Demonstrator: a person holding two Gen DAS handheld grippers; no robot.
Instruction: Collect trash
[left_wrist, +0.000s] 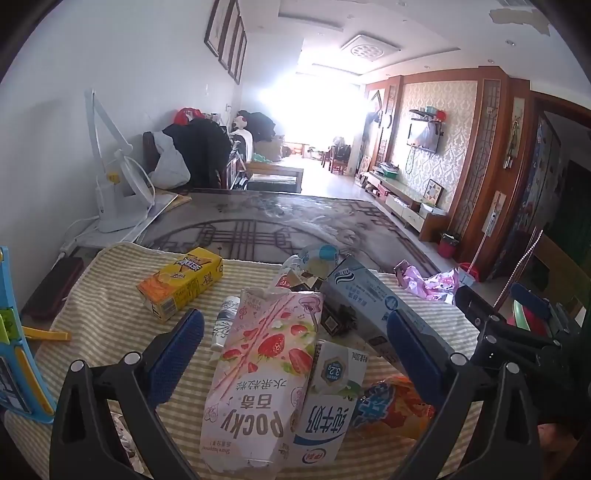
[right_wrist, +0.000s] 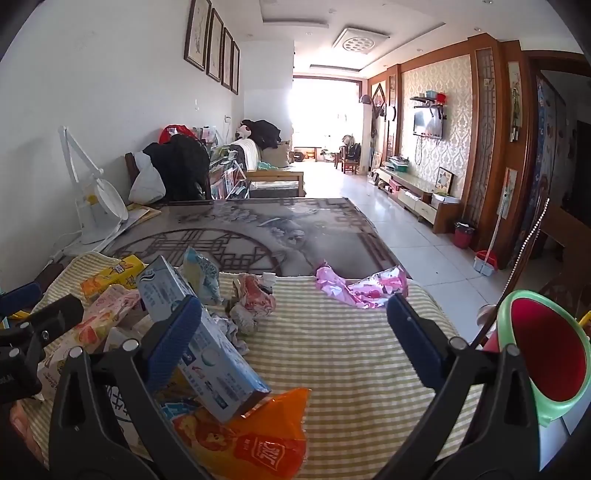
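Note:
Trash lies piled on a yellow striped cloth (left_wrist: 110, 295). My left gripper (left_wrist: 295, 332) is open, its jaws on either side of a pink Pocky box (left_wrist: 255, 373) and a white milk carton (left_wrist: 328, 398). A blue-and-white toothpaste box (left_wrist: 369, 295) leans beside them, and a yellow drink carton (left_wrist: 181, 282) lies to the left. My right gripper (right_wrist: 295, 321) is open and empty above the cloth (right_wrist: 351, 362). The toothpaste box (right_wrist: 207, 343) lies by its left finger, over an orange snack wrapper (right_wrist: 258, 439). Crumpled paper (right_wrist: 251, 302) and a pink wrapper (right_wrist: 362, 286) lie ahead.
A small red bin with a green rim (right_wrist: 543, 354) stands at the right table edge. A white desk lamp and fan (left_wrist: 110, 192) stand at the far left of the patterned table (right_wrist: 277, 225). A blue toy (left_wrist: 14, 350) is at the left.

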